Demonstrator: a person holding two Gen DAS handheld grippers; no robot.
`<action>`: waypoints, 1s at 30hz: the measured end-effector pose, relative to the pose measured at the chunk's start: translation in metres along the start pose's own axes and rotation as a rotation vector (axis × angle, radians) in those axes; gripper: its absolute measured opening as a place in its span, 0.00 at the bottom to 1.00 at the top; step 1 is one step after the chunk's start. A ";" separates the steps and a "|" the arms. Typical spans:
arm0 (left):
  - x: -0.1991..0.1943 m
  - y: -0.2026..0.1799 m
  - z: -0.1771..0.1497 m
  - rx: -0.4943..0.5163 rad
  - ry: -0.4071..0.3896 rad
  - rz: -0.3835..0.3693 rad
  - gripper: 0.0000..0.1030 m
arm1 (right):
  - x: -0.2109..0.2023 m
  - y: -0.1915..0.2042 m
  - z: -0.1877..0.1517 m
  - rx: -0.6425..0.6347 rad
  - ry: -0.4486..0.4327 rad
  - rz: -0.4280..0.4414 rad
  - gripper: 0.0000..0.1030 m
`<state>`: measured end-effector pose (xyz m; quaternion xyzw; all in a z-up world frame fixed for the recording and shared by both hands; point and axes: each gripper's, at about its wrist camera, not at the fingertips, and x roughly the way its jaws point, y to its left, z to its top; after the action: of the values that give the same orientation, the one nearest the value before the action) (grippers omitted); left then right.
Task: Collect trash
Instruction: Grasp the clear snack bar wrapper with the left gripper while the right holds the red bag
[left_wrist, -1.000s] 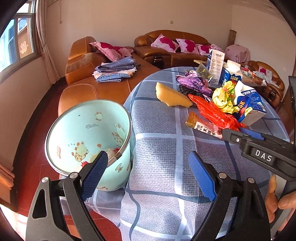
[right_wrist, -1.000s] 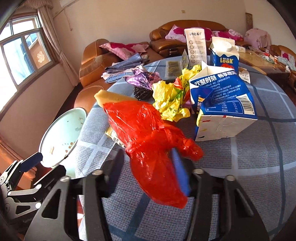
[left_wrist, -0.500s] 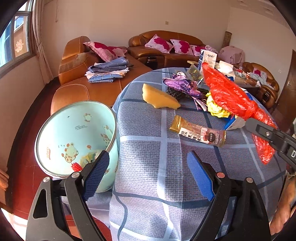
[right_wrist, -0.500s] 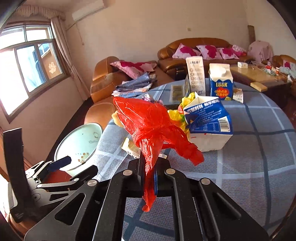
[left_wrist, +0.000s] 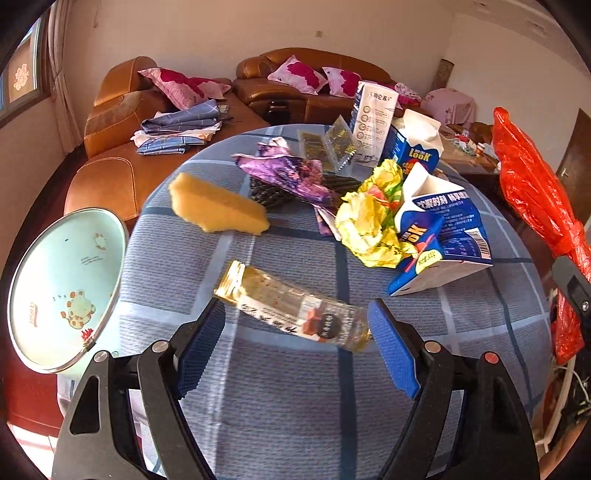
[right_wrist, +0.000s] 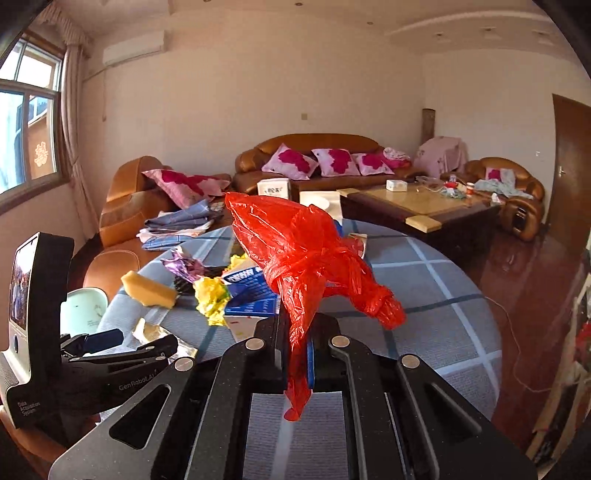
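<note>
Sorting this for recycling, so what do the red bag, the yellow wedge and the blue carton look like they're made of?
Red bag: thin glossy plastic film; it crinkles, is knotted, and lets light through. Yellow wedge: probably foam sponge; matte, porous-looking surface, though not certain. Blue carton: printed coated paperboard; folded gable top, torn open, white inside.

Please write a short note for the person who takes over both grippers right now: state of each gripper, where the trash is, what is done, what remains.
Right gripper: shut on the red plastic bag, lifted above the table.
Left gripper: open, fingers either side of the snack bar wrapper, not gripping.
Bin: at the table's left edge, some trash inside.
Left: drop the bag in, then wrapper, yellow sponge, yellow paper, purple wrapper, milk cartons.
</note>
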<state>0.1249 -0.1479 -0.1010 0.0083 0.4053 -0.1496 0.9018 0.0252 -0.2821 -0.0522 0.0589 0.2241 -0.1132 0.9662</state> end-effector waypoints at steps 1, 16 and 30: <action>0.005 -0.006 0.001 0.005 0.008 0.001 0.76 | 0.003 -0.007 -0.002 0.015 0.011 -0.012 0.07; 0.034 0.002 0.003 -0.073 0.084 0.001 0.21 | 0.010 -0.035 -0.017 0.096 0.055 -0.048 0.07; -0.027 0.033 -0.015 0.023 -0.069 -0.062 0.06 | -0.004 0.001 -0.011 0.075 0.043 0.046 0.07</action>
<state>0.1061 -0.1071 -0.0948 0.0010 0.3721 -0.1824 0.9101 0.0177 -0.2782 -0.0599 0.1029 0.2391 -0.0978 0.9606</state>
